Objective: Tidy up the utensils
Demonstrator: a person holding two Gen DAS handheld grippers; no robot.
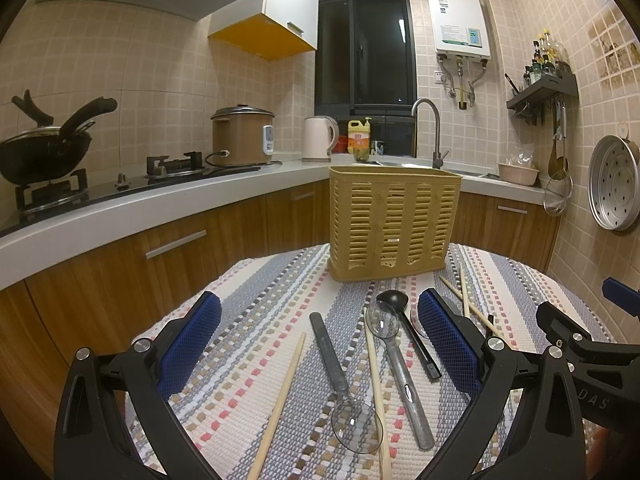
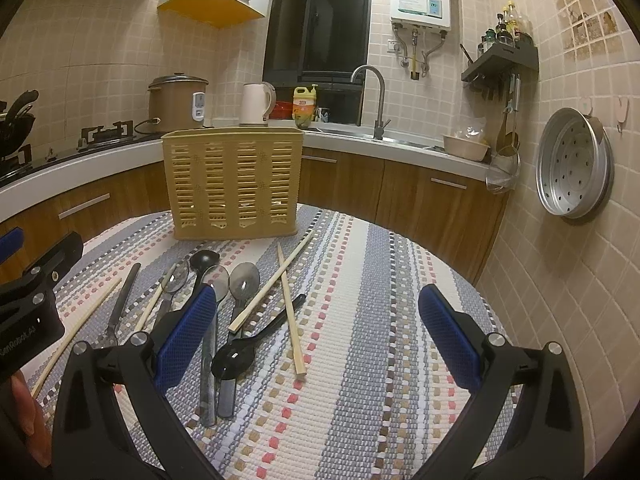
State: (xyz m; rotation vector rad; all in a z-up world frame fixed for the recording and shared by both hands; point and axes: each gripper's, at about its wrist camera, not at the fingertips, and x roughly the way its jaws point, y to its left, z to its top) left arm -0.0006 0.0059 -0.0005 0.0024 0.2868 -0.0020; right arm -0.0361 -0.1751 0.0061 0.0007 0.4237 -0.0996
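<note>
A tan slatted utensil basket (image 1: 394,222) (image 2: 234,182) stands upright at the far side of the striped mat. In front of it lie clear-bowled spoons (image 1: 352,408) (image 2: 245,280), black spoons (image 1: 394,300) (image 2: 236,354) and wooden chopsticks (image 1: 282,402) (image 2: 290,312), scattered flat. My left gripper (image 1: 320,344) hovers open above the spoons and chopsticks with nothing between its blue pads. Over bare mat to the right of the pile, my right gripper (image 2: 318,336) is open and empty. Its left pad (image 2: 186,332) overlaps the spoon handles.
The round table (image 2: 360,360) wears a woven striped mat. Behind it runs a curved counter (image 1: 120,208) with a stove, wok (image 1: 40,152), rice cooker (image 1: 242,136), kettle and sink tap (image 2: 372,96). A steamer tray (image 2: 572,164) hangs on the tiled right wall.
</note>
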